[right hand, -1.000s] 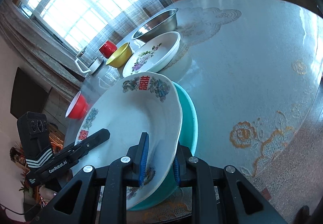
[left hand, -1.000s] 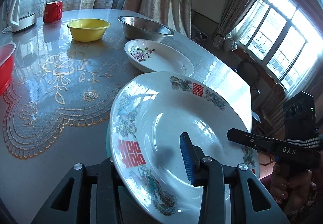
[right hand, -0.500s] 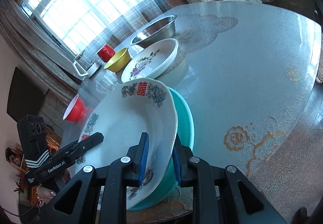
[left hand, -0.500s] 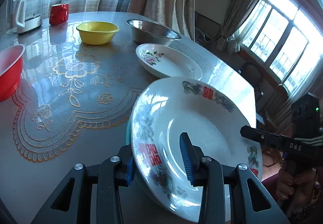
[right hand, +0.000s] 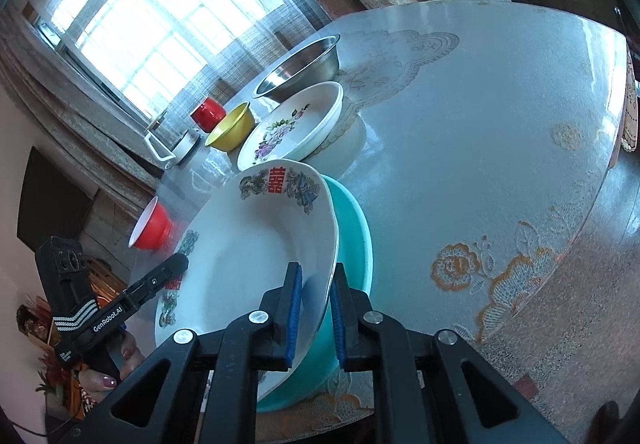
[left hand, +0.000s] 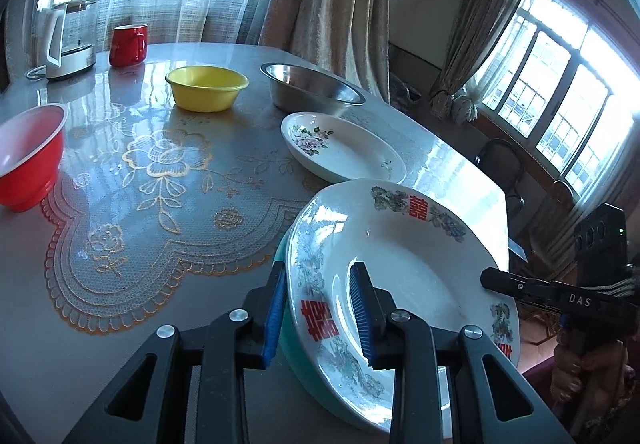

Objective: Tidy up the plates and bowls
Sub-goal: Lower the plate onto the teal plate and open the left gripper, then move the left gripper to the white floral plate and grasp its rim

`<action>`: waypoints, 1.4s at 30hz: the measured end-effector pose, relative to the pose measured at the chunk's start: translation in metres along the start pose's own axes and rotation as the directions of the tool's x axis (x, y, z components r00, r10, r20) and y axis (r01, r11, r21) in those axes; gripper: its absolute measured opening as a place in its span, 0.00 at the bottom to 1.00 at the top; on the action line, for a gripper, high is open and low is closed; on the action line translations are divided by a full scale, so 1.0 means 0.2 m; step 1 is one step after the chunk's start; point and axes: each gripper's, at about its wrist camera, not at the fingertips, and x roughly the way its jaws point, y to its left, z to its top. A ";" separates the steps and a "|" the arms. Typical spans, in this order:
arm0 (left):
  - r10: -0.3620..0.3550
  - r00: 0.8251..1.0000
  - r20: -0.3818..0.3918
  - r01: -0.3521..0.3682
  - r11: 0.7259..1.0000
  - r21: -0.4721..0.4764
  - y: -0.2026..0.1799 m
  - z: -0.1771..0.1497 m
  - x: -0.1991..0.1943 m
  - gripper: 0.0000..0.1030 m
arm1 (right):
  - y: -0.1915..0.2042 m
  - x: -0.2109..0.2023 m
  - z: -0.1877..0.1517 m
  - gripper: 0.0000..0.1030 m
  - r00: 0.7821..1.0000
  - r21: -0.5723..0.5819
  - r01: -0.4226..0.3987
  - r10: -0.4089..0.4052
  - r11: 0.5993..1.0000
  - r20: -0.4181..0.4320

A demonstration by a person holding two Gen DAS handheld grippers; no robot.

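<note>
White porcelain up front: the double-happiness plate (left hand: 404, 276) sits on the teal plate (right hand: 354, 228), both grippers' jaws closing and clamped on its opposite rims, steadying the stack. Beyond, the floral plate (left hand: 344, 152) waits near the steel bowl (left hand: 312, 86).

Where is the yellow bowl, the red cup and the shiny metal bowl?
yellow bowl (left hand: 206, 92): left wrist view, outer wall.
red cup (left hand: 127, 45): left wrist view, side.
shiny metal bowl (left hand: 308, 100): left wrist view, outer wall.

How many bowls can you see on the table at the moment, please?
3: a red bowl at the table's left edge, a yellow bowl near the far side, and a steel bowl just right of it. Others may sit outside the views.
</note>
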 end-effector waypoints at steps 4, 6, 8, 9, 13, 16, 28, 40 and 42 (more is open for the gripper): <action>-0.009 1.000 0.000 0.009 1.000 -0.002 0.00 0.00 0.00 0.31 | 0.00 0.00 0.00 0.16 1.000 -0.004 -0.005 0.005 1.000 -0.001; -0.008 1.000 0.016 0.008 1.000 0.001 0.00 0.00 -0.01 0.35 | 0.00 -0.01 0.01 0.21 1.000 0.004 -0.012 0.012 1.000 0.004; -0.027 0.998 0.054 0.028 1.000 -0.013 0.01 0.01 -0.05 0.44 | 0.01 -0.03 0.02 0.29 0.999 0.004 -0.032 0.032 0.999 0.026; -0.028 0.997 0.078 0.030 0.999 -0.024 0.02 0.01 -0.07 0.52 | 0.01 -0.04 0.03 0.30 0.999 0.002 -0.032 0.032 0.999 0.036; 0.022 0.984 0.175 -0.009 0.997 -0.077 0.08 0.03 -0.15 0.67 | -0.02 -0.09 0.08 0.30 0.995 0.011 -0.031 0.030 0.999 0.090; 0.066 0.975 0.211 -0.046 0.994 -0.100 0.10 0.04 -0.17 0.75 | -0.05 -0.09 0.11 0.30 0.995 0.023 -0.029 0.026 0.999 0.099; 0.069 0.988 0.140 -0.047 0.987 -0.156 0.11 0.06 -0.09 0.92 | -0.14 0.03 0.28 0.36 0.997 0.026 0.039 -0.040 0.999 0.068; 0.176 0.982 -0.068 -0.187 0.953 -0.237 0.09 0.39 0.09 0.94 | -0.11 0.24 0.58 0.36 0.999 -0.018 0.036 -0.035 0.999 0.022; 0.190 0.977 -0.099 -0.207 0.956 -0.208 0.08 0.45 0.15 0.94 | -0.09 0.26 0.63 0.36 0.999 -0.047 0.042 -0.041 0.998 0.022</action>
